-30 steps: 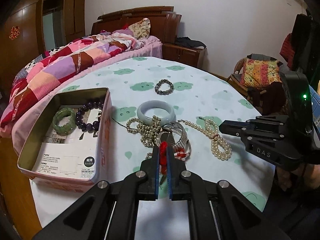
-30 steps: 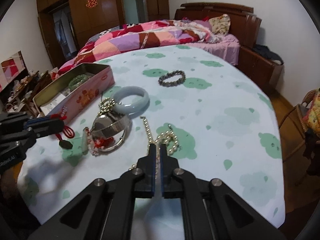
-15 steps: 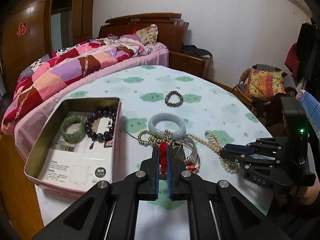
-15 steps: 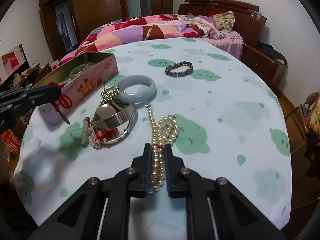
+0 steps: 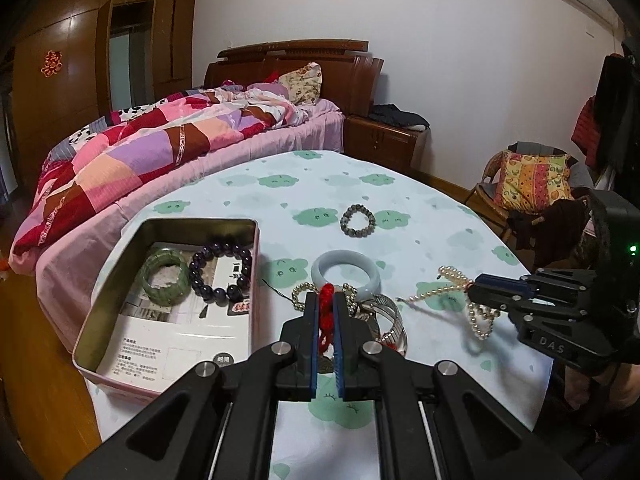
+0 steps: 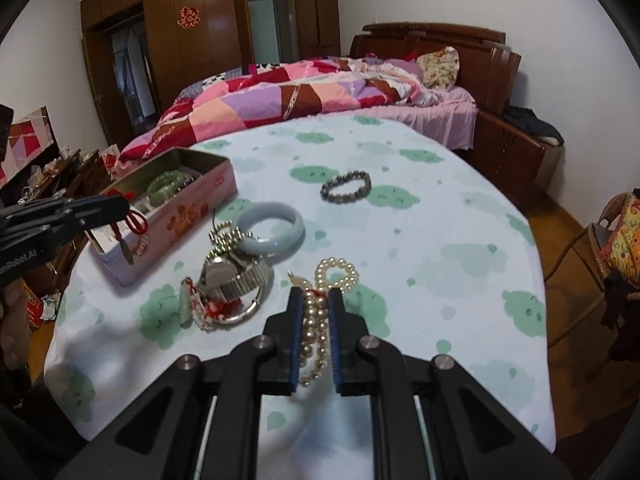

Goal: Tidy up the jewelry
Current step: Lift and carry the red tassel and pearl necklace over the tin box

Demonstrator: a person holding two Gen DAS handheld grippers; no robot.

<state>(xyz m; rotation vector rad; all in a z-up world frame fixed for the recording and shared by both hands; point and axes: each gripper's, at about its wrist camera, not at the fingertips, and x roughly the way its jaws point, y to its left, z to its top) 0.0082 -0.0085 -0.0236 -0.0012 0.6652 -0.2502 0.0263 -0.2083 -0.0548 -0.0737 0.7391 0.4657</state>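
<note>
Red cord (image 5: 326,312), green-clouded tablecloth (image 5: 436,216)

Pearl necklace (image 6: 316,320) and red cord (image 5: 326,316) lifted; pale bangle (image 6: 269,229), perhaps jade, flat beside open tin (image 5: 100,308).

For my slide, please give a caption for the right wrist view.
Right claw shut on a pearl necklace above the table; left claw holds a red cord beside the tin.

A home bedroom: quilted bed (image 5: 160,148), wooden wardrobe (image 6: 192,40).
</note>
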